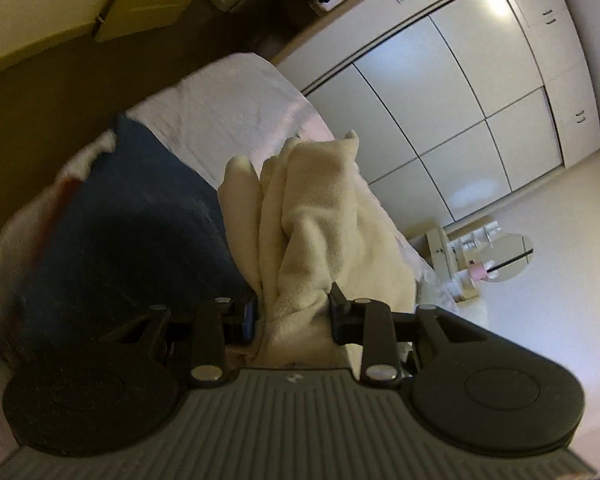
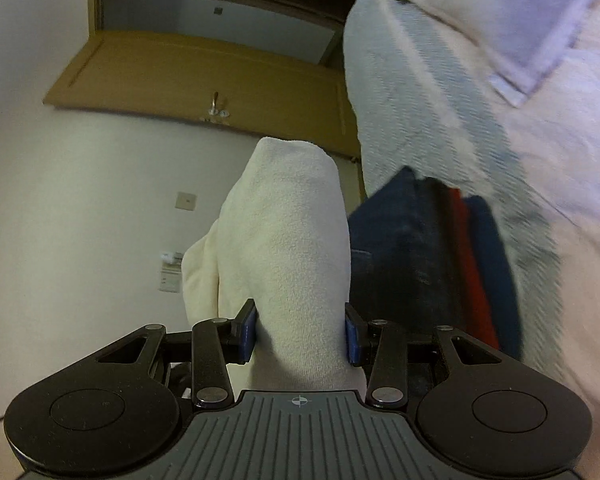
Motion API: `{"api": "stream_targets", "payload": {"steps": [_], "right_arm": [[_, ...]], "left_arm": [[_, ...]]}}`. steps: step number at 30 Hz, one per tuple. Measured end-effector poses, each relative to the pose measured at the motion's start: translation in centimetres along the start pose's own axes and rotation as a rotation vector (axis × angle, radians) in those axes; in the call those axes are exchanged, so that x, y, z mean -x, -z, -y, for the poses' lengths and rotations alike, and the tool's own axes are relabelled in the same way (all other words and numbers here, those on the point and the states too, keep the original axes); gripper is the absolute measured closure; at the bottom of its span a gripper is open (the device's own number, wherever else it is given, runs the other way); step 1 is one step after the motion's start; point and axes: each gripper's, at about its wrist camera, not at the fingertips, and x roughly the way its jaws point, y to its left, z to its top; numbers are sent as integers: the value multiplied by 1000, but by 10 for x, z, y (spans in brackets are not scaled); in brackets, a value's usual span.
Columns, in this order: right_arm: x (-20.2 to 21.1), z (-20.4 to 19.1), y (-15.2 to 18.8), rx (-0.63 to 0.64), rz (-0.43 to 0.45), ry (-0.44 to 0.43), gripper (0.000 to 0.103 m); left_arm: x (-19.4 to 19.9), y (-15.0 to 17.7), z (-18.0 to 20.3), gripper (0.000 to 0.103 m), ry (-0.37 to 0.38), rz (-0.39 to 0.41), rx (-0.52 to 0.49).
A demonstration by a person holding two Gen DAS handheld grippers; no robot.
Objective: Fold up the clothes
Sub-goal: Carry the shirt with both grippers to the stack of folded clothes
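A cream fleece garment (image 1: 320, 232) is bunched between the fingers of my left gripper (image 1: 294, 320), which is shut on it and holds it up over the bed. The same cream garment (image 2: 288, 240) is clamped in my right gripper (image 2: 300, 332), shut on a thick fold of it. A stack of folded dark blue clothes (image 1: 132, 232) lies on the bed to the left of the left gripper. In the right wrist view this stack (image 2: 420, 256) shows dark blue and red layers, just right of the held garment.
The bed with a pale sheet (image 1: 236, 108) runs under both grippers; it also shows in the right wrist view (image 2: 480, 120). White wardrobe doors (image 1: 460, 100) stand beyond it, with a small dresser and mirror (image 1: 496, 256). A wooden door (image 2: 204, 80) is behind the garment.
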Motion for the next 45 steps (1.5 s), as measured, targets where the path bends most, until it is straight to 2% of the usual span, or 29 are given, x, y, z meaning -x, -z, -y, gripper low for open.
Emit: {"api": "stream_targets", "payload": {"steps": [3, 8, 12, 22, 25, 28, 32, 34, 37, 38, 39, 41, 43, 45], "right_arm": [[-21, 0, 6, -10, 1, 29, 62], [-43, 12, 2, -16, 17, 89, 62], [-60, 30, -4, -46, 15, 158, 60], [-64, 34, 1, 11, -2, 150, 59], [-69, 38, -1, 45, -12, 179, 48], [-62, 26, -4, 89, -44, 220, 39], [-38, -13, -4, 324, 3, 310, 38], [-23, -27, 2, 436, 38, 361, 38], [-6, -44, 28, 625, 81, 374, 39], [-3, -48, 38, 685, 84, 372, 44], [-5, -51, 49, 734, 68, 369, 53], [-14, -54, 67, 814, 33, 377, 57], [-32, -50, 82, 893, -13, 438, 58], [-49, -39, 93, 948, -51, 482, 58]], "left_arm": [[1, -26, -21, 74, -21, 1, -13], [-20, -35, -52, 74, -10, -45, 13], [-46, -36, -73, 72, -53, -106, 12], [-34, -27, -80, 72, -13, -51, 40], [-38, -27, -86, 66, -36, -58, 37], [-31, -33, -82, 64, -52, -39, 36], [2, -36, -69, 67, -134, 68, 31], [22, -32, -54, 70, -146, 107, 3], [34, -14, -23, 81, -105, 99, -110], [31, -7, -17, 81, -108, 82, -142], [28, 0, -11, 83, -111, 66, -173], [18, 13, -8, 89, -157, 45, -222], [7, 24, -14, 97, -246, 49, -267], [1, 32, -24, 97, -290, 60, -291]]}}
